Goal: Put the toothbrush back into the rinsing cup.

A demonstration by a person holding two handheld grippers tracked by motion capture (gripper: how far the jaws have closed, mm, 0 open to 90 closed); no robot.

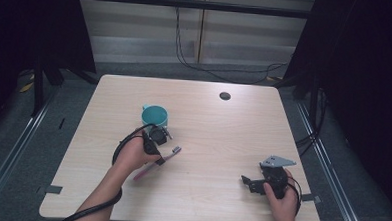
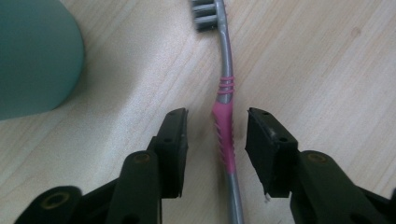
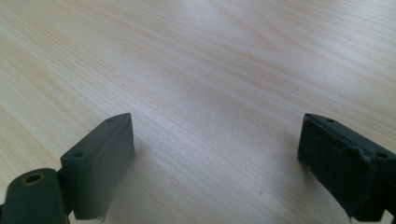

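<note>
A pink and grey toothbrush [image 2: 224, 126] lies flat on the wooden table [image 1: 218, 126], its grey bristle head [image 2: 208, 14] pointing away in the left gripper view. My left gripper [image 2: 217, 149] straddles the pink handle, one jaw on each side with a small gap left, so the pads do not press on it. A teal cup [image 1: 154, 117] stands just behind that gripper [image 1: 155, 141], and the toothbrush [image 1: 174, 150] sticks out to its right. My right gripper [image 3: 215, 163] rests low over bare wood at the front right [image 1: 266, 181], jaws wide apart and empty.
The teal cup [image 2: 32, 56] sits close on the left of the left gripper view. A round black cable hole [image 1: 225, 96] lies near the table's far edge. Dark stands and cables flank the table on both sides.
</note>
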